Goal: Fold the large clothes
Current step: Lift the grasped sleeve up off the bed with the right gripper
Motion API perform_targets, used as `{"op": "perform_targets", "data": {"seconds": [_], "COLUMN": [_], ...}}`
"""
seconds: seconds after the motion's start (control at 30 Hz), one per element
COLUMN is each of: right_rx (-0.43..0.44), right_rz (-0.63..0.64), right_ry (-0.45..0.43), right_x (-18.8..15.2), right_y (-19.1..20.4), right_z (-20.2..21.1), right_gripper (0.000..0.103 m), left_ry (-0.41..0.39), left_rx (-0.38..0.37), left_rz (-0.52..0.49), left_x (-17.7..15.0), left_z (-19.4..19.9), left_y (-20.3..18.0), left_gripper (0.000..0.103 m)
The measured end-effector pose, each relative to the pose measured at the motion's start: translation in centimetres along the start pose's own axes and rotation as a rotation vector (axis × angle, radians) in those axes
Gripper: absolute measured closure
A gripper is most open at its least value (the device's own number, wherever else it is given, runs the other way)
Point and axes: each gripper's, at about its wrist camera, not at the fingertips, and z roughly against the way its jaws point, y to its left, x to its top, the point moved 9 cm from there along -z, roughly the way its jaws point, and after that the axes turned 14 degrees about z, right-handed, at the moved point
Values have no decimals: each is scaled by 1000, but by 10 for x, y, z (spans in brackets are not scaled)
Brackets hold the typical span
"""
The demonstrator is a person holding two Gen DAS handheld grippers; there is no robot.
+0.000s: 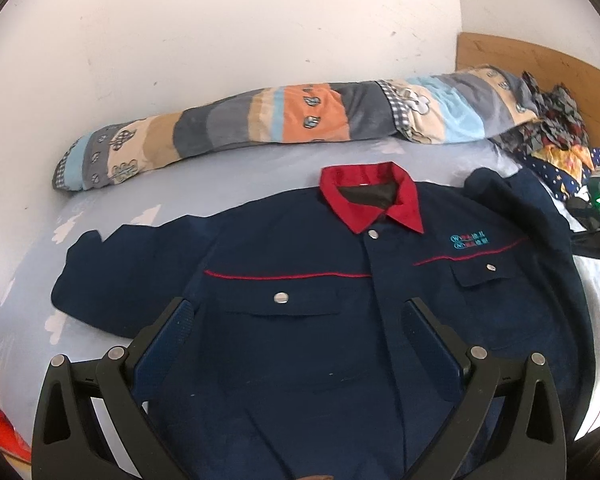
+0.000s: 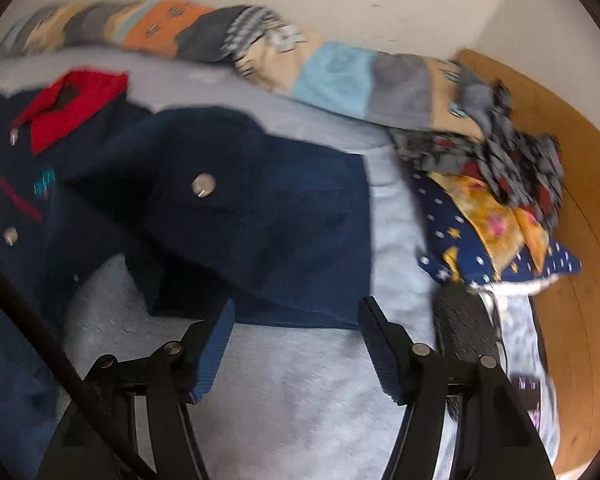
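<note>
A navy work jacket (image 1: 300,320) with a red collar (image 1: 370,196) lies front up on the bed, sleeves spread. My left gripper (image 1: 298,312) is open and empty, hovering over the jacket's lower chest. In the blurred right wrist view, the jacket's sleeve (image 2: 260,216) with its silver cuff snap (image 2: 203,185) lies folded on the sheet. My right gripper (image 2: 296,312) is open, its fingertips at the sleeve's cuff edge, holding nothing.
A pale blue bed sheet (image 1: 112,216) covers the bed. A rolled striped quilt (image 1: 284,120) lies along the white wall. A pile of patterned clothes (image 2: 496,200) sits by the wooden headboard (image 2: 572,184). A dark handle-like object (image 2: 464,320) lies right of my right gripper.
</note>
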Motion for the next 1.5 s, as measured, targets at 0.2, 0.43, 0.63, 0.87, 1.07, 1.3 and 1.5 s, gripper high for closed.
{"op": "perform_targets", "data": {"seconds": [0.2, 0.43, 0.63, 0.87, 1.07, 1.3, 1.5], "right_rx": [-1, 20, 62, 106, 86, -12, -232], "right_rz": [58, 64, -208, -295, -352, -362, -402], "right_ry": [-32, 18, -50, -124, -179, -350, -410], "right_x": [22, 51, 57, 68, 103, 191, 242], "right_y": [7, -2, -51, -74, -94, -128, -205], "right_z": [-26, -46, -22, 21, 82, 204, 308], "right_gripper": [43, 93, 95, 95, 96, 97, 97], "left_ry": [31, 44, 48, 27, 20, -16, -37], "left_rx": [20, 12, 13, 6, 5, 6, 8], "left_rz": [-34, -50, -42, -32, -1, 31, 52], "left_x": [-8, -12, -11, -8, -1, 8, 14], "left_z": [-17, -20, -20, -11, -6, 10, 22], "left_y": [-11, -17, -11, -9, 0, 17, 32], "left_gripper": [0, 0, 0, 0, 0, 0, 0]}}
